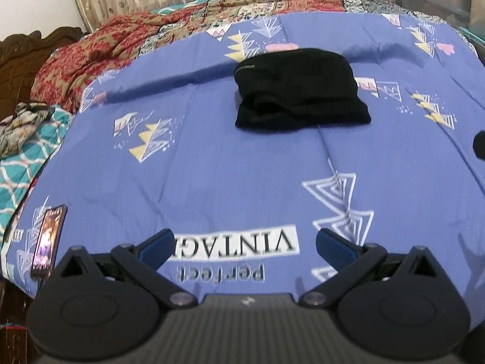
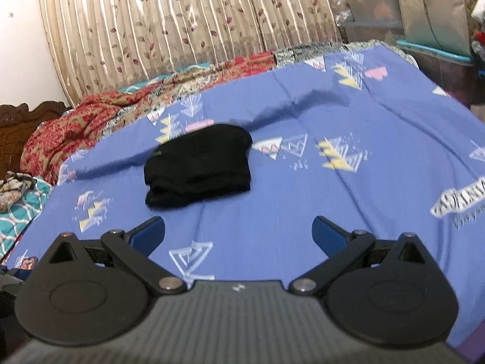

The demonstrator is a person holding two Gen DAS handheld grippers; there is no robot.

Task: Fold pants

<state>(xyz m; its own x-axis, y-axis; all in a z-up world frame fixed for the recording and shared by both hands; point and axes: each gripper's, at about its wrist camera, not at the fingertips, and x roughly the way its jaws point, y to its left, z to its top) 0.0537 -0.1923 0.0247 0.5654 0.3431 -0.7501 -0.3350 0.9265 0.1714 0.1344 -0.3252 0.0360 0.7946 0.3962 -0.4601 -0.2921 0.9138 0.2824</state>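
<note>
The black pants point(image 1: 298, 91) lie folded in a compact bundle on the blue patterned bedsheet point(image 1: 212, 166), far ahead of my left gripper point(image 1: 244, 238). That gripper is open and empty, held above the "Perfect VINTAGE" print. In the right wrist view the folded pants point(image 2: 200, 168) lie ahead and left of my right gripper point(image 2: 238, 232), which is open and empty, well clear of the bundle above the sheet point(image 2: 333, 197).
A phone point(image 1: 48, 239) lies near the sheet's left edge. A red patterned quilt point(image 1: 100, 48) is bunched along the far side by a curtain point(image 2: 182, 24). A carved wooden headboard point(image 1: 27, 51) stands at left. Storage bins point(image 2: 424, 30) stand at right.
</note>
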